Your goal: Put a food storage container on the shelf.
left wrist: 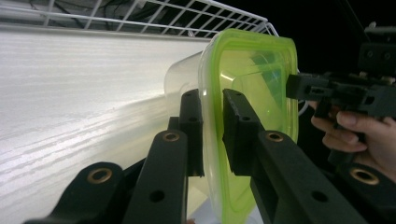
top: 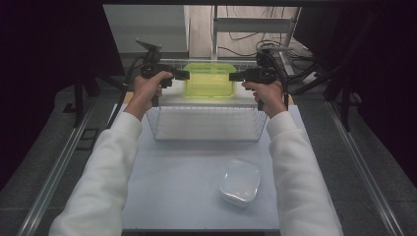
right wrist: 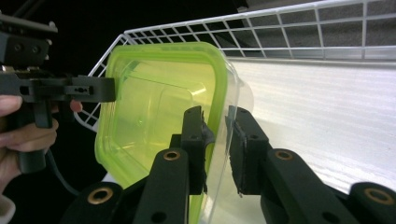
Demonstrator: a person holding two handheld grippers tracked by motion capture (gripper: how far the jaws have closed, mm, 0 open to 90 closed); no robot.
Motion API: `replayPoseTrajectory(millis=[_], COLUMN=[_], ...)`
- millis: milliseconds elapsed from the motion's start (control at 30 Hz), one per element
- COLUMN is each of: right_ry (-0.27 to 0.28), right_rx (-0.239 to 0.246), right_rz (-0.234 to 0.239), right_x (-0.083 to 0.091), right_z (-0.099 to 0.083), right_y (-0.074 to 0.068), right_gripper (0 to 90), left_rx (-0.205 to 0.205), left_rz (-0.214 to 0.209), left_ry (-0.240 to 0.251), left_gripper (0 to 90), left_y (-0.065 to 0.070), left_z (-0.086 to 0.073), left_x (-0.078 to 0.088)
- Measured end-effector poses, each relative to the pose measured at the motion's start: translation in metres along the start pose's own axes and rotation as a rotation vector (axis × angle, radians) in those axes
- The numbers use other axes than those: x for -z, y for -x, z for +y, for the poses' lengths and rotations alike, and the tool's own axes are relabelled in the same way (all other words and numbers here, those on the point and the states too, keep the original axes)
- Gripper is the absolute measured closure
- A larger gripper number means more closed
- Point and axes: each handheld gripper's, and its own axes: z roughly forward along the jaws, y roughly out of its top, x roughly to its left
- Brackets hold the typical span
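Over the far half of the wire basket (top: 206,129) you are holding a clear container with a green lid (top: 210,79) between both tools, one on each end. Your left gripper (left wrist: 212,133) is biting the lid's rim with its jaws nearly closed, one pad on the green top face and the other against the clear wall below the rim. Your right gripper (right wrist: 215,149) is sitting on the opposite rim in the same way, jaws narrow; the outer pad may be standing just off the clear wall, since the view through the plastic is poor there. In the high view the left gripper (top: 183,74) and right gripper (top: 235,76) are pointing toward each other from either side, your hands wrapping their grips and your white sleeves running back toward the near edge. The container is hanging lid-up and roughly level above the basket's back section, near its far wire wall. On the table (top: 177,187) in front of the basket, a second clear container (top: 239,182) is resting well apart, toward your right.
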Motion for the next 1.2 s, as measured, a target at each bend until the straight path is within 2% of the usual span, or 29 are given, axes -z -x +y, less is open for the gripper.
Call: replayPoseTrajectory(millis=[67,100,133,267,300,467,567,633,667,700,733,767,800,833,867,933,967,1067,1100,1133,1200], right_ry=[0.002,0.002,0.006,0.012,0.023,0.037,0.045,0.049,0.059,0.059,0.072,0.121,0.121,0.151,0.151,0.196,0.196,0.212,0.205,0.205,0.196], right_rx=[-0.047,-0.047,-0.077,-0.102,-0.147,-0.192,-0.184,-0.182,-0.183,-0.183,-0.185,-0.186,-0.186,-0.190,-0.190,-0.177,-0.177,-0.127,-0.080,-0.080,-0.033], right_rz=[-0.004,-0.004,-0.006,-0.027,-0.018,0.001,-0.015,-0.036,-0.054,-0.054,-0.070,-0.096,-0.096,-0.111,-0.111,-0.128,-0.128,-0.152,-0.162,-0.162,-0.167], right_x=[-0.005,-0.005,-0.009,-0.015,-0.018,-0.020,-0.020,-0.020,-0.020,-0.020,-0.019,-0.017,-0.017,-0.014,-0.014,-0.008,-0.008,-0.002,0.005,0.005,0.011], right_z=[0.000,0.000,0.000,0.001,0.000,-0.001,-0.002,-0.002,-0.003,-0.003,-0.003,-0.005,-0.005,-0.006,-0.006,-0.007,-0.007,-0.008,-0.009,-0.009,-0.012], right_y=[0.006,0.006,0.010,0.012,0.015,0.019,0.018,0.015,0.014,0.014,0.013,0.011,0.011,0.008,0.008,0.000,0.000,-0.007,-0.014,-0.014,-0.020], right_gripper=[74.1,74.1,73.4,71.7,71.4,71.7,71.1,66.2,57.8,57.8,52.8,44.8,44.8,41.5,41.5,35.2,35.2,33.0,32.0,32.0,30.4], left_rx=[0.028,0.028,0.036,0.060,0.063,0.049,0.026,0.017,0.002,0.002,-0.010,-0.034,-0.034,-0.048,-0.048,-0.073,-0.083,-0.131,-0.171,-0.171,-0.227], left_rz=[0.006,0.006,0.010,0.014,0.015,0.019,0.034,0.047,0.069,0.069,0.088,0.107,0.107,0.098,0.098,0.098,0.099,0.107,0.123,0.123,0.143], left_ry=[-0.002,-0.002,-0.003,-0.009,-0.008,-0.008,0.001,0.002,0.017,0.017,0.048,0.079,0.079,0.119,0.119,0.158,0.162,0.162,0.151,0.151,0.148], left_gripper=[77.9,77.5,76.8,74.6,73.3,72.1,71.2,66.7,54.4,49.6,49.6,36.9,34.0,31.4,29.7,28.3,28.3,27.6,27.2,26.9,26.7], left_y=[-0.004,-0.004,-0.006,-0.013,-0.014,-0.015,-0.014,-0.014,-0.013,-0.013,-0.012,-0.009,-0.009,-0.006,-0.006,-0.002,-0.001,0.005,0.010,0.010,0.017], left_z=[0.003,0.003,0.004,0.006,0.006,0.006,0.005,0.005,0.004,0.004,0.004,0.004,0.004,0.004,0.004,0.003,0.003,-0.001,-0.005,-0.005,-0.011], left_x=[-0.005,-0.005,-0.006,-0.012,-0.014,-0.015,-0.016,-0.016,-0.015,-0.015,-0.014,-0.012,-0.012,-0.007,-0.007,0.000,0.002,0.011,0.017,0.017,0.025])
